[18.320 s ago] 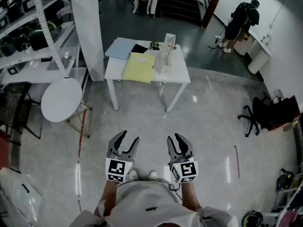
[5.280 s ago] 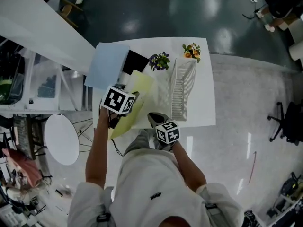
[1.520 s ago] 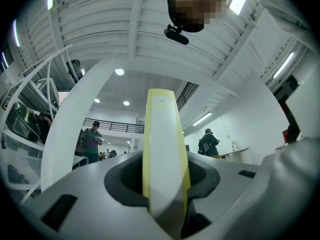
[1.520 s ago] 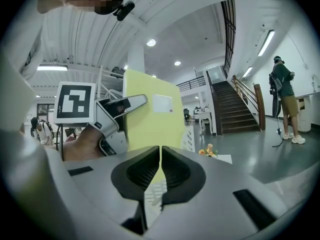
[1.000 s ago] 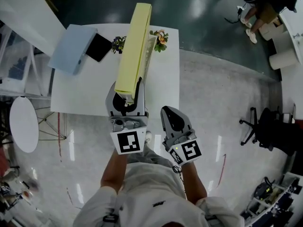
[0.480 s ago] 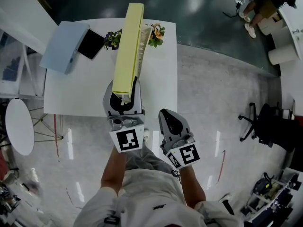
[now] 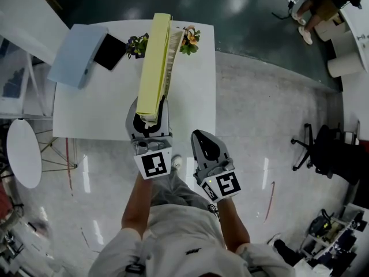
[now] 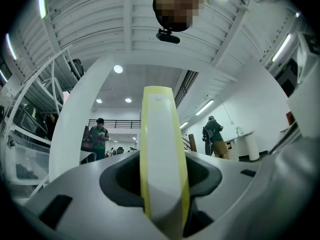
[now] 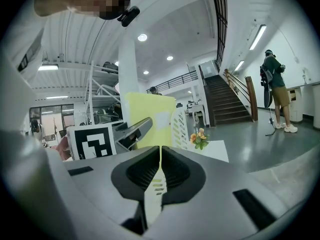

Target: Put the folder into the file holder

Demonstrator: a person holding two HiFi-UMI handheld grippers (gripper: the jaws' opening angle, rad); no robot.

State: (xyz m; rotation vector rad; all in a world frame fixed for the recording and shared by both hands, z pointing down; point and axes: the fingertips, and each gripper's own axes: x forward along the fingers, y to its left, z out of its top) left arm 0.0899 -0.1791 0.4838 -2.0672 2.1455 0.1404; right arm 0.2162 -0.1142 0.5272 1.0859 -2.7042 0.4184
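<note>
White table (image 7: 92,114), glossy floor: we see the yellow folder (image 7: 154,62) standing on edge in the file holder (image 7: 173,48), running from the far edge toward the near edge. Our left gripper (image 7: 151,104) is opening its jaws around the folder's near end. Our right gripper (image 7: 202,136) is closed and empty. If the folder is not fully seated, it could tip sideways. We read no writing, only square markers.

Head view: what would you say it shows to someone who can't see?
Seen from above, the left claw is opening around a yellow folder standing in the white holder on a white table. The right claw hangs shut beside it.
</note>
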